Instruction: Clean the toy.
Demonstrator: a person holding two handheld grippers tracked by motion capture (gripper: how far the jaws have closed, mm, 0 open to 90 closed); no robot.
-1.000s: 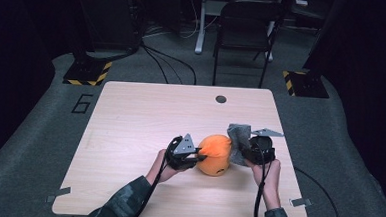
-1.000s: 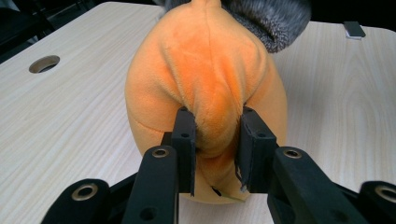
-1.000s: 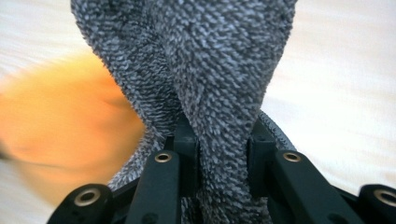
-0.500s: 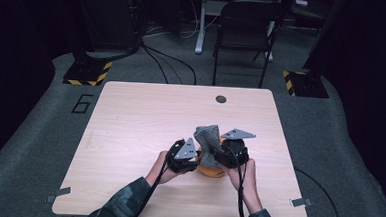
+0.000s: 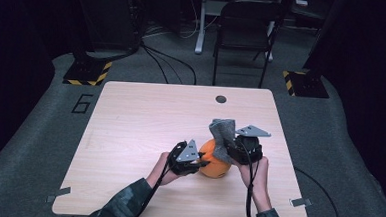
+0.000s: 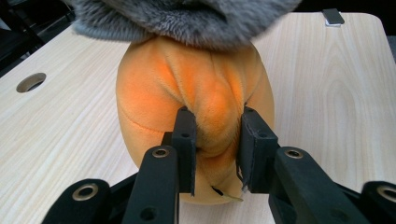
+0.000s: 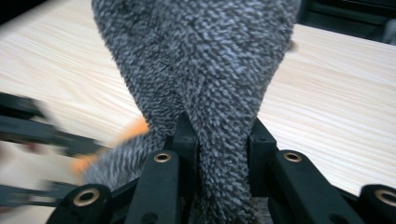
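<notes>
Both grips held: your left gripper (image 6: 212,154) pinched the orange plush (image 6: 196,98), your right gripper (image 7: 219,154) clamped the grey cloth (image 7: 205,60); covering remained unfinished.

Grey fabric (image 6: 187,18) cut off above

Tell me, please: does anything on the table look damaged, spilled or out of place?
Nothing stands out. The left gripper pinches a fold of the orange plush ball, which dents it, and the right gripper holds the grey fuzzy cloth.
</notes>
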